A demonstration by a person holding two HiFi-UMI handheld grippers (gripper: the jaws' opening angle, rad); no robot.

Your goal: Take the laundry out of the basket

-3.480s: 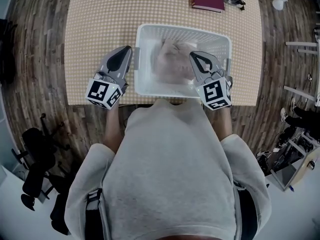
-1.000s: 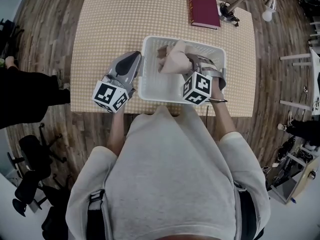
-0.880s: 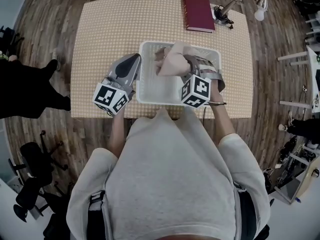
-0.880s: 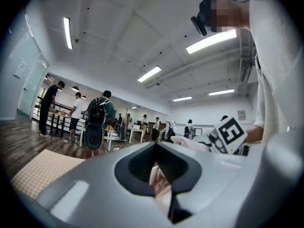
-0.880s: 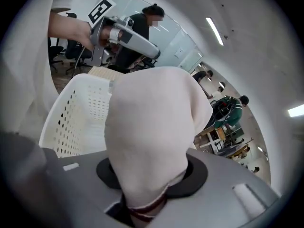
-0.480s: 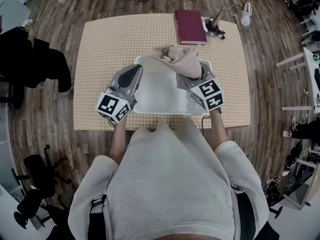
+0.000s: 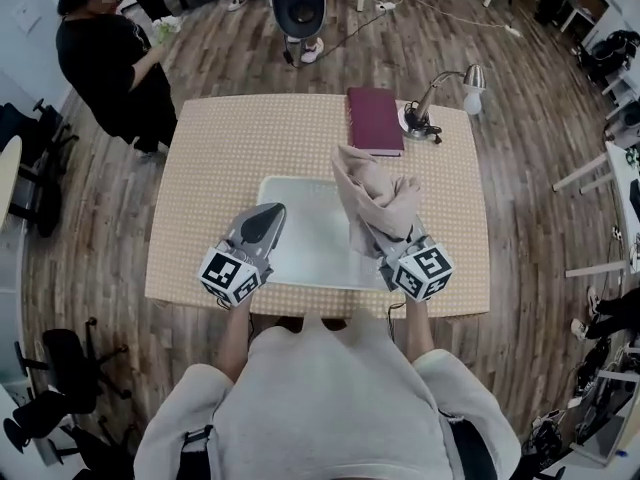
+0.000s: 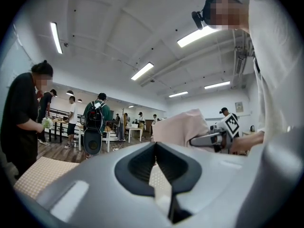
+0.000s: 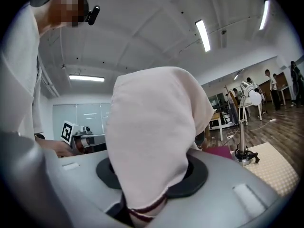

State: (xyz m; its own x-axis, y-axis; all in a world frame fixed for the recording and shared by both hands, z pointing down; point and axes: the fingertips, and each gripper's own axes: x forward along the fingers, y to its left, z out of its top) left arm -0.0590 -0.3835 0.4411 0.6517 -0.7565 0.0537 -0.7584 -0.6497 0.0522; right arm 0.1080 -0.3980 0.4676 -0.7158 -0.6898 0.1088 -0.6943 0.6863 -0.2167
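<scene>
R gripper [image 7: 383, 240] fingers pinch cloth [image 7: 375, 193] centre-right, above basket [image 7: 300, 180]: hold firm, lift hem clear of rim, then swing to table [image 7: 215, 163]; L gripper [image 7: 266, 215] fingers together, empty.

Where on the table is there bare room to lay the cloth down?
The table is bare left of the basket and behind it up to the book. A narrower strip runs along the basket's right. Book and lamp crowd the far right corner.

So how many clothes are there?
1: a pink cloth clamped in the right gripper, held up above the white basket. The basket looks empty; nothing seems hidden.
</scene>
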